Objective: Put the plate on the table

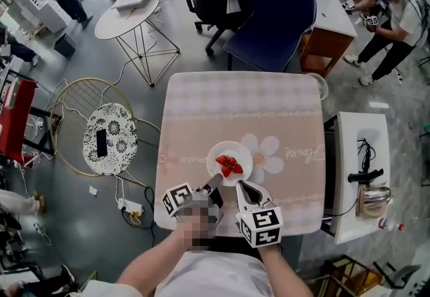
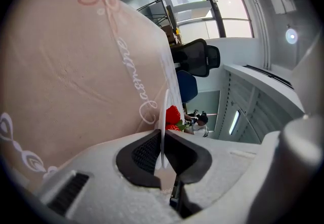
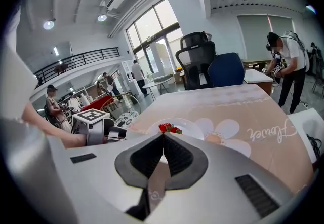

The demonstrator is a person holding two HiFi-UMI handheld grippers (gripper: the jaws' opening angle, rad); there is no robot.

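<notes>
Placement looks nearly finished: the plate (image 1: 240,150), carrying strawberries (image 1: 229,165), appears to lie flat on the desk (image 1: 201,101) toward its front edge (whether its full weight is down I cannot tell). The next move, I judge, calls for letting go and backing off without dragging it. On its thin rim the left gripper (image 2: 163,142) is clamped, pads almost meeting. Just beside the plate's near edge, the right gripper (image 3: 163,139) has its jaws pressed together on nothing.

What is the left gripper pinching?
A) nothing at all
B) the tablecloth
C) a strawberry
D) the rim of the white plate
D: the left gripper has its jaws shut on the thin rim of the white plate, with the strawberries beyond the jaws.
</notes>
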